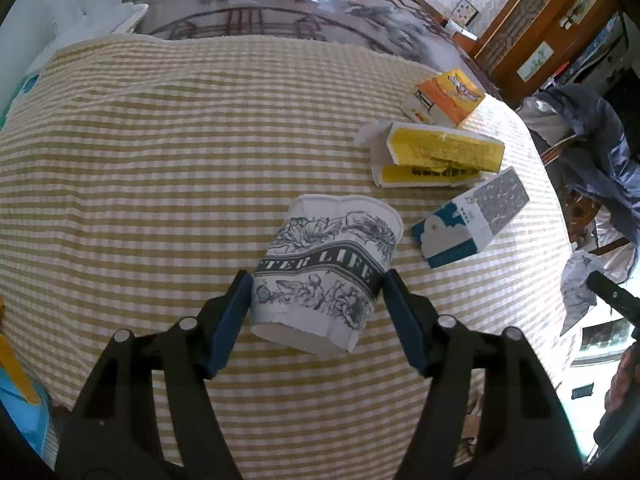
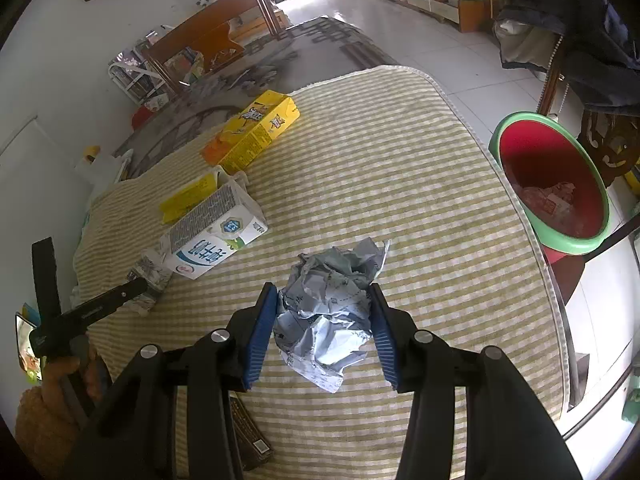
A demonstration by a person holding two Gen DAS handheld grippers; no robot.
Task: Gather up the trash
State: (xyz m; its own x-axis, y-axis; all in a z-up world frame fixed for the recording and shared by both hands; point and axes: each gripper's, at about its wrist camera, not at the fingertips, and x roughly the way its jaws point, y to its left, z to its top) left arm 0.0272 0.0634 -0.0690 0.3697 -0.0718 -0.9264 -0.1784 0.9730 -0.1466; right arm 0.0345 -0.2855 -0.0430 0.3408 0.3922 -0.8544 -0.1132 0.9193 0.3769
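Note:
A dented paper cup (image 1: 320, 240) with a grey floral print lies on its side on the yellow-striped tablecloth (image 1: 160, 160). My left gripper (image 1: 316, 280) is closed round its lower half, and both blue pads touch its sides. In the right wrist view my right gripper (image 2: 324, 320) is shut on a crumpled ball of grey-white paper (image 2: 328, 296) above the cloth. A red bin (image 2: 552, 184) with a green rim stands off the table's right edge with some trash inside. One left finger (image 2: 128, 290) and the cup (image 2: 154, 270) also show at that view's left edge.
Three cartons lie on the cloth: a yellow-orange box (image 2: 256, 132), a flattened yellow carton (image 2: 188, 196) and a blue-white milk carton (image 2: 216, 236). A small dark box (image 2: 248, 428) lies under my right gripper. A chair draped with a dark jacket (image 2: 580, 40) stands behind the bin.

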